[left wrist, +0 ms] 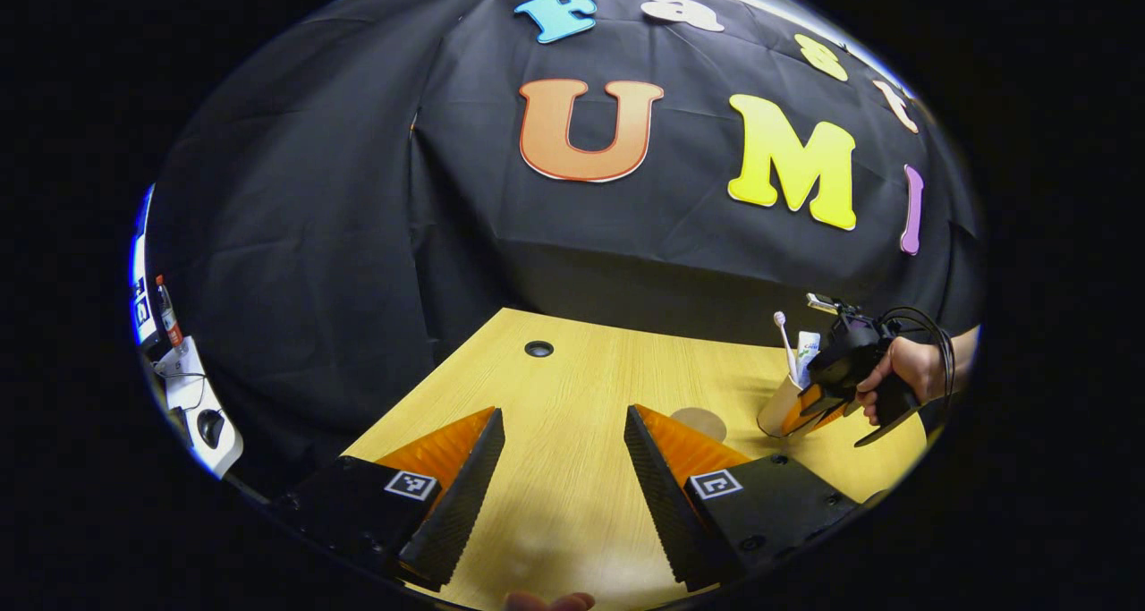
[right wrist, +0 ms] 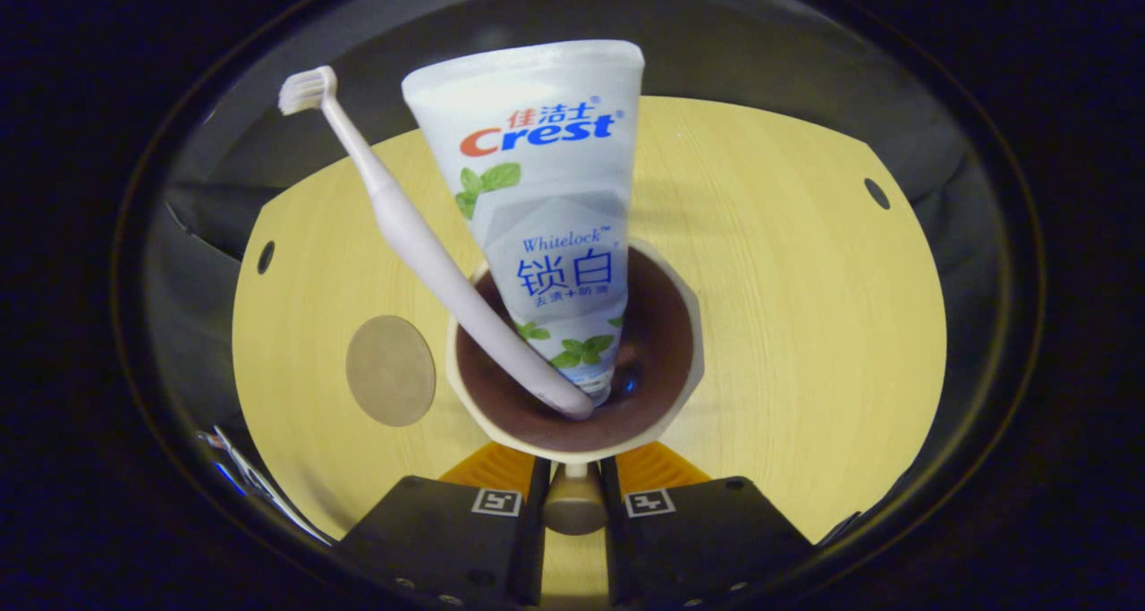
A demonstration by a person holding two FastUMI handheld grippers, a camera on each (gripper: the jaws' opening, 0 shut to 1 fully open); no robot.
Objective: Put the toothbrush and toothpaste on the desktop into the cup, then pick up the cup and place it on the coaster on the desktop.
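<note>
The surface (right wrist: 805,325) is pale yellow wood with fine straight grain. The coaster (right wrist: 390,370) on it is a dull grey-brown disc. The cup (right wrist: 662,387) is cream outside and dark brown inside. The toothbrush (right wrist: 402,226) is pale lilac-pink with white bristles. The toothpaste (right wrist: 546,208) tube is white, printed with red and blue lettering and green mint leaves.

This is a staged recording booth in a lab, not a home. Black cloth (left wrist: 358,190) hangs as a wrinkled backdrop behind a light wood-grain counter (left wrist: 572,387) with a round cable hole (left wrist: 538,349), as on an office desk. At the far left edge, past the cloth, stands white equipment (left wrist: 192,405) with cables, lit by bluish light.
</note>
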